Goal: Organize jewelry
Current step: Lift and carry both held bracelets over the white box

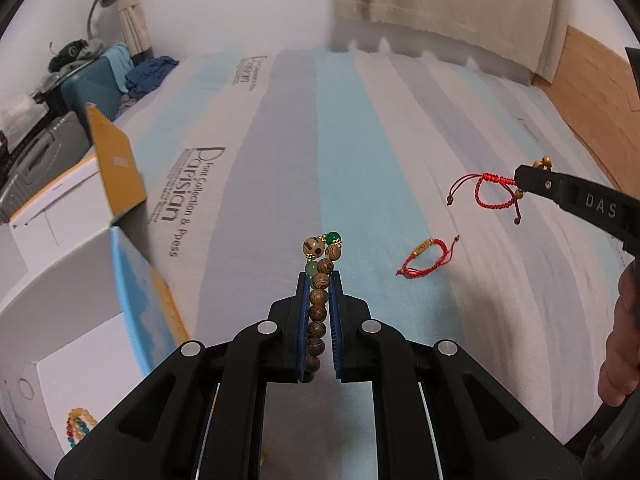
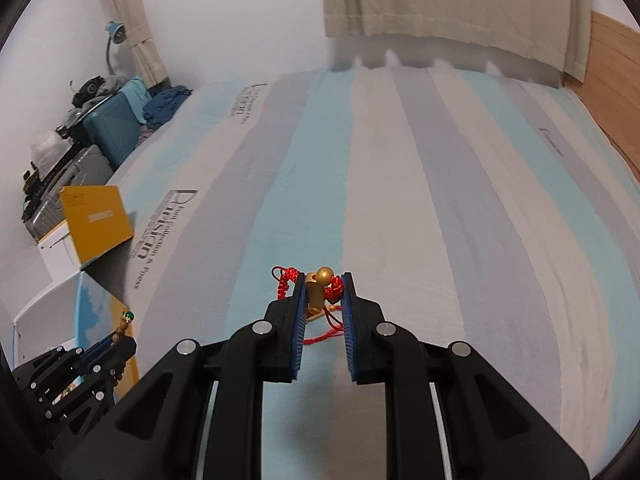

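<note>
Left tool clamped brown wooden-bead bracelet. Right tool pinched red braided cord bracelet with gold charm. Only left view showed second red cord bracelet on striped bed, right of tool.

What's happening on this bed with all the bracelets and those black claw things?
A person is sorting jewelry with two hand-held grippers. The left gripper has its jaws shut on a wooden bead bracelet, lifted above the striped bedsheet. The right gripper holds a red cord bracelet with a gold charm. Another red cord bracelet lies on the sheet, and a multicolored bead bracelet sits in a white box at the left.
</note>
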The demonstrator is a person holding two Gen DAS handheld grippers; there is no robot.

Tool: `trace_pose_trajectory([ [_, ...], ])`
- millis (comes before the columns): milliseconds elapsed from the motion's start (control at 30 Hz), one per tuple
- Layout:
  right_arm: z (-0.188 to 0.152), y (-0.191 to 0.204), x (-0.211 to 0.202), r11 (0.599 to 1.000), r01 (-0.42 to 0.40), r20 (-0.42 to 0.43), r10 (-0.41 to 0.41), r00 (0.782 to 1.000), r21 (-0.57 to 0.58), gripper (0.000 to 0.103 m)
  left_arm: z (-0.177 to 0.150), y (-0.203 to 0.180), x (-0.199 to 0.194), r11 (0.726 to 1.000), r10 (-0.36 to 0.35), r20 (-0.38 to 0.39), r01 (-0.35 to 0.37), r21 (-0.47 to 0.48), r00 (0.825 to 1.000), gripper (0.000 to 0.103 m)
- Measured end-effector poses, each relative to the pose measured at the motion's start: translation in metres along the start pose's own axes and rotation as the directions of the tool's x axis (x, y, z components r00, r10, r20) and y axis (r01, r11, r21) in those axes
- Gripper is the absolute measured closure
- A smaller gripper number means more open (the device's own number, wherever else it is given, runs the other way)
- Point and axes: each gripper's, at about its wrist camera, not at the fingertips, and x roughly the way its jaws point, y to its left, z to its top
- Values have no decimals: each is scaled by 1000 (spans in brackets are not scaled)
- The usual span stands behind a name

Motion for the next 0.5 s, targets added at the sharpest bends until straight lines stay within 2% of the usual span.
trace_pose_trajectory([
  [500,-6,63,-20,990,-100,10,101,995,-103,87,-13,47,-40,994,53,21,-51,-95,998,95],
])
